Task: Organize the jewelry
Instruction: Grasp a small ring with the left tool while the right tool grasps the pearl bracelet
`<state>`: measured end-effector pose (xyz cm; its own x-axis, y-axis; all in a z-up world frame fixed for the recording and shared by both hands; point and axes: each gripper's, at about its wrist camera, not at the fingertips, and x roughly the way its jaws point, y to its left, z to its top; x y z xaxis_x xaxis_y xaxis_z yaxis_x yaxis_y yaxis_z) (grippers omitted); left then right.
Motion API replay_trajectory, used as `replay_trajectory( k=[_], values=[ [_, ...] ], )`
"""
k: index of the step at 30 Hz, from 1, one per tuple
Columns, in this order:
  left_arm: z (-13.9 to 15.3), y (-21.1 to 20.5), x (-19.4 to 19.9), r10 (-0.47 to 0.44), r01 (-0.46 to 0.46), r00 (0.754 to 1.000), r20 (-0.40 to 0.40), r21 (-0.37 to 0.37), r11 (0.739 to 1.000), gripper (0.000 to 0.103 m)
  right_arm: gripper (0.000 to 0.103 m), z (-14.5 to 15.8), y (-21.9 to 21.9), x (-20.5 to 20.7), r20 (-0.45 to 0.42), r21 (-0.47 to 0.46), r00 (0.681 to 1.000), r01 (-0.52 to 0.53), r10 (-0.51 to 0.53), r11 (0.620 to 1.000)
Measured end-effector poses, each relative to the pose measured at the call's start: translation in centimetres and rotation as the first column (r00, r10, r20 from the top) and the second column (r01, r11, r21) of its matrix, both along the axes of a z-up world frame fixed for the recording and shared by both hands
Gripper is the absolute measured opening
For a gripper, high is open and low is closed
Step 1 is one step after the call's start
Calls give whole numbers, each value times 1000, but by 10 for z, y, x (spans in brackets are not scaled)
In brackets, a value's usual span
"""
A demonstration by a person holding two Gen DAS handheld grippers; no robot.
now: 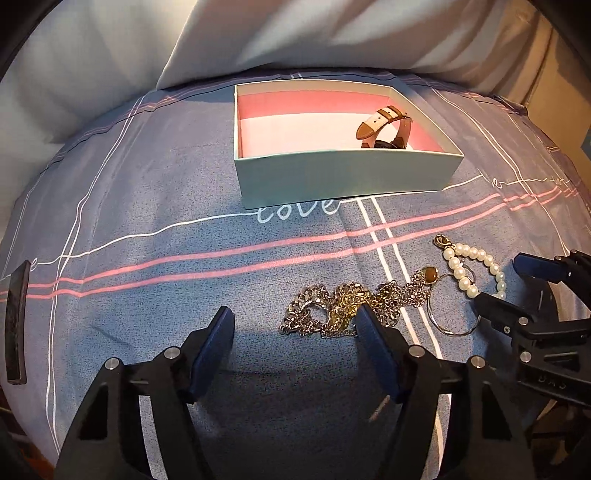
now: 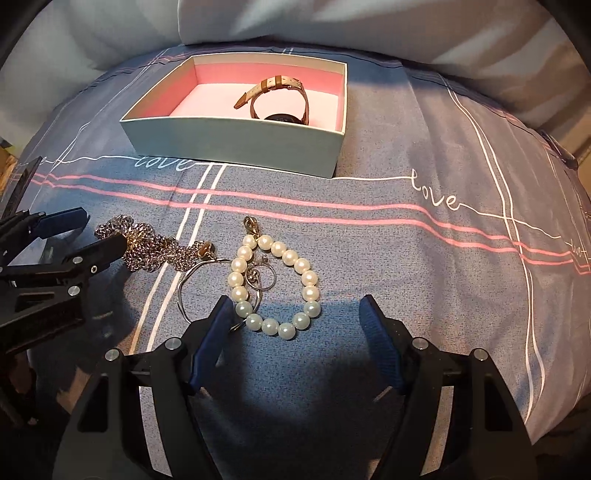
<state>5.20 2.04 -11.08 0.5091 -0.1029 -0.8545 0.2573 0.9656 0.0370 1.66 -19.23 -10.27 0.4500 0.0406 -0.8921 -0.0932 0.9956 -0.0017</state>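
One watch (image 2: 279, 98) is already lying in the open box (image 2: 236, 142), which is sitting toward the far edge of the bed (image 2: 424, 266), near the pillows (image 2: 332, 22). Still loose on the bedspread, toward the near edge, I am counting:

- One pearl bracelet (image 2: 275, 286), a closed loop of round beads with a gold clasp at its far end. I am judging it light, limp and apt to roll; I would pinch across the strand, not on a single bead.
- One tangled heap of chain (image 1: 343, 308), gold and silver links, with a brown-stone piece at its right end. How many chains it holds, I cannot tell. It is looking heavier, slack and likely to trail; a grip on the thickest clump seems safest.
- Thin wire rings (image 2: 260, 278): one large hoop and at least one small, partly overlapping the pearls. They are looking stiff, slippery and easily bent.

My left hand-held gripper (image 1: 295, 325) is hovering spread wide, its right finger just beside the chain. My right hand-held gripper (image 2: 297, 314) is likewise spread, straddling the near end of the pearls, holding nothing.
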Motion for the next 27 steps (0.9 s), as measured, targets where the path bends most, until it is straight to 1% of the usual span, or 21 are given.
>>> replay_trajectory(
  k=[1,4,6,8,10,12,16,17,18,20,22,24,25,27],
  values=[
    [0,-3,1,-8,8,1000,7,6,1000,66,71,-1,0,0,-1,-1,1000,1,-1,1000],
    [0,-6,4,-24,24,1000,11,3,1000,51,71,0,0,0,2,0,1000,-1,1,1000],
    [0,-7,5,-38,38,999,10,9,999,30,71,3,1,-1,7,4,1000,-5,5,1000],
    [2,-4,6,-40,40,999,7,-9,999,20,71,6,5,-4,12,6,1000,-16,16,1000],
    [6,2,8,-22,22,1000,5,-35,999,17,71,7,10,-6,9,14,999,-35,35,999],
    [13,12,8,0,0,1000,4,-69,998,17,71,5,15,-6,6,18,999,-47,47,999],
    [30,27,7,37,-34,999,22,-118,992,17,71,1,12,3,3,24,1000,-24,24,999],
    [33,29,6,39,-35,999,28,-119,992,17,75,0,10,6,3,27,1000,-16,16,1000],
    [35,30,5,43,-39,998,33,-119,992,17,77,-1,9,10,3,29,1000,-12,12,999],
    [39,33,3,51,-46,998,31,-138,989,17,77,-2,7,14,-3,28,1000,-9,9,1000],
    [40,36,1,65,-60,997,36,-131,990,17,76,3,8,11,14,52,1000,-24,23,998],
    [39,38,0,69,-65,997,25,-130,989,17,72,5,16,7,9,48,998,-55,54,997],
    [38,38,-2,67,-64,998,19,-133,989,17,64,5,20,5,5,55,997,-71,71,996],
    [35,35,-5,56,-54,998,8,-129,990,17,59,4,27,0,-6,71,996,-92,93,993]
  ],
)
